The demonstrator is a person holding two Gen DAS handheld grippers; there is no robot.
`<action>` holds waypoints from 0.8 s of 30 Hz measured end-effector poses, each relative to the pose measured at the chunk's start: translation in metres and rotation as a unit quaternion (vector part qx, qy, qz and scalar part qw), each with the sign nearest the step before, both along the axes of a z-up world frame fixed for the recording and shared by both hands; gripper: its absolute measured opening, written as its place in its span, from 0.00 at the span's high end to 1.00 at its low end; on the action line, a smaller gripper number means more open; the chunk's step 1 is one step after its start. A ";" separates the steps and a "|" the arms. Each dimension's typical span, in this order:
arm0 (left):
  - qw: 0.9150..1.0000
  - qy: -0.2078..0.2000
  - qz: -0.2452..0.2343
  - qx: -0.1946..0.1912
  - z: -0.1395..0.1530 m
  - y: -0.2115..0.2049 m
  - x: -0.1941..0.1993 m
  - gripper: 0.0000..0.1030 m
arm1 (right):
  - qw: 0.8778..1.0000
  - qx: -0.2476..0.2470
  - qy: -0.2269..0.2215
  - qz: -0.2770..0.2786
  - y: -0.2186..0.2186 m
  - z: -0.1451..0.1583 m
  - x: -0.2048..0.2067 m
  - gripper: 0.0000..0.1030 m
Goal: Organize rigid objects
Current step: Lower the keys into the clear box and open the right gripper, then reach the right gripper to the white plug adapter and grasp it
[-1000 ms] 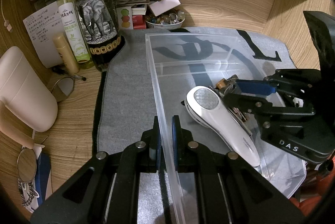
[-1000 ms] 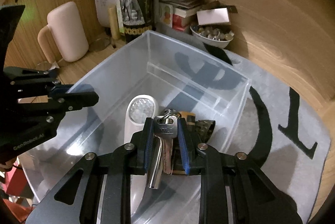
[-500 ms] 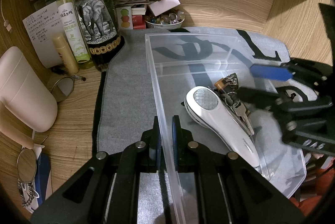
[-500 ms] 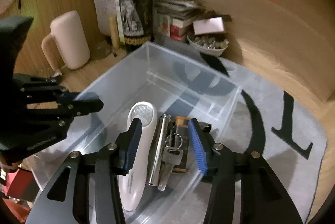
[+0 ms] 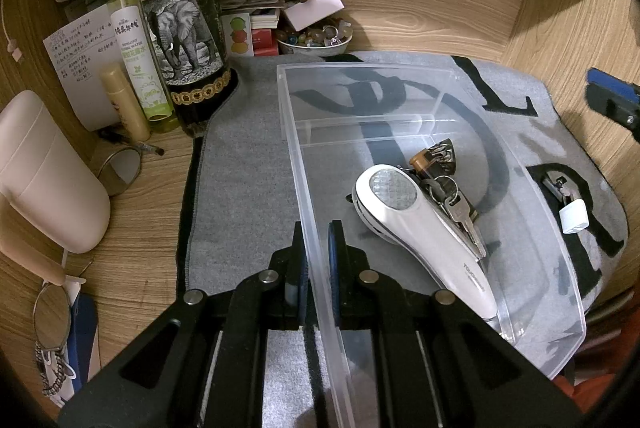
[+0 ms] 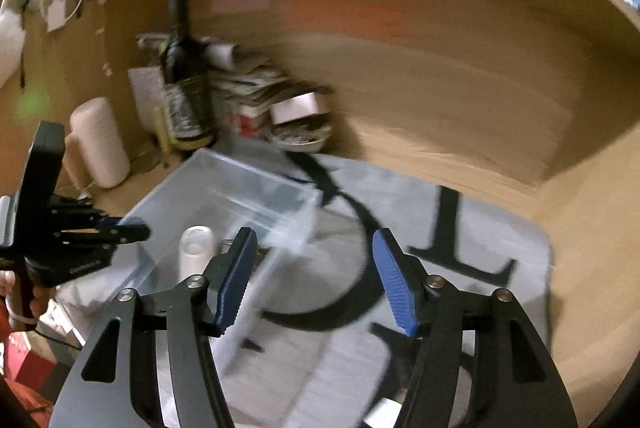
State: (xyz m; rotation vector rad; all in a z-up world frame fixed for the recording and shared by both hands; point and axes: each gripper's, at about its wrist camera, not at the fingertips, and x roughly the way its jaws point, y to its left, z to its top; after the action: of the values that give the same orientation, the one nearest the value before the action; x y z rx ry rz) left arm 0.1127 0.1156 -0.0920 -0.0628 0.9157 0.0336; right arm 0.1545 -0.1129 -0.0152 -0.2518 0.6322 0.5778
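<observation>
A clear plastic bin [image 5: 400,72] sits on a grey mat. Inside lie a white handheld device [image 5: 424,224], a bunch of keys [image 5: 460,208] and a small battery [image 5: 420,160]. My left gripper [image 5: 318,256] is shut on the bin's left wall. My right gripper [image 6: 316,284] is open and empty, raised above the mat to the right of the bin [image 6: 240,188]; one blue pad shows at the right edge of the left wrist view [image 5: 610,86]. A nail clipper [image 5: 558,188] and a white cap [image 5: 574,216] lie on the mat right of the bin.
A wine bottle [image 5: 180,28], a spray bottle [image 5: 134,44], a tube [image 5: 124,100], books and a bowl of trinkets [image 5: 316,38] crowd the back left corner. A pink container [image 5: 44,172] stands at left. Wooden walls close the back and right.
My right gripper opened, let the keys drop into the bin beside the white device, then pulled up and away to the right. My left gripper stayed shut on the bin wall.
</observation>
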 end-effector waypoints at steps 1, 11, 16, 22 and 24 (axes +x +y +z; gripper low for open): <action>1.000 0.000 0.000 0.000 0.000 0.000 0.000 0.92 | 1.000 0.000 -0.003 -0.010 -0.007 0.001 0.000 0.45; 1.000 0.000 0.000 0.000 0.000 0.000 0.000 0.92 | 0.994 -0.012 0.039 -0.099 -0.067 -0.024 0.002 0.44; 1.000 0.000 0.000 0.000 0.000 0.000 0.000 0.92 | 0.990 -0.019 0.079 -0.118 -0.077 -0.055 -0.002 0.44; 1.000 0.000 -0.001 0.000 0.000 0.000 0.000 0.92 | 0.981 -0.006 0.138 -0.136 -0.087 -0.091 -0.004 0.44; 1.000 -0.001 -0.001 0.001 0.000 0.000 0.000 0.92 | 0.978 0.000 0.157 -0.140 -0.091 -0.101 -0.005 0.44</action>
State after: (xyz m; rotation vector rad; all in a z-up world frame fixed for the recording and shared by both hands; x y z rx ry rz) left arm 0.1131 0.1157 -0.0921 -0.0607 0.9147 0.0323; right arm 0.1491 -0.2041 -0.1162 -0.0687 0.9554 0.3468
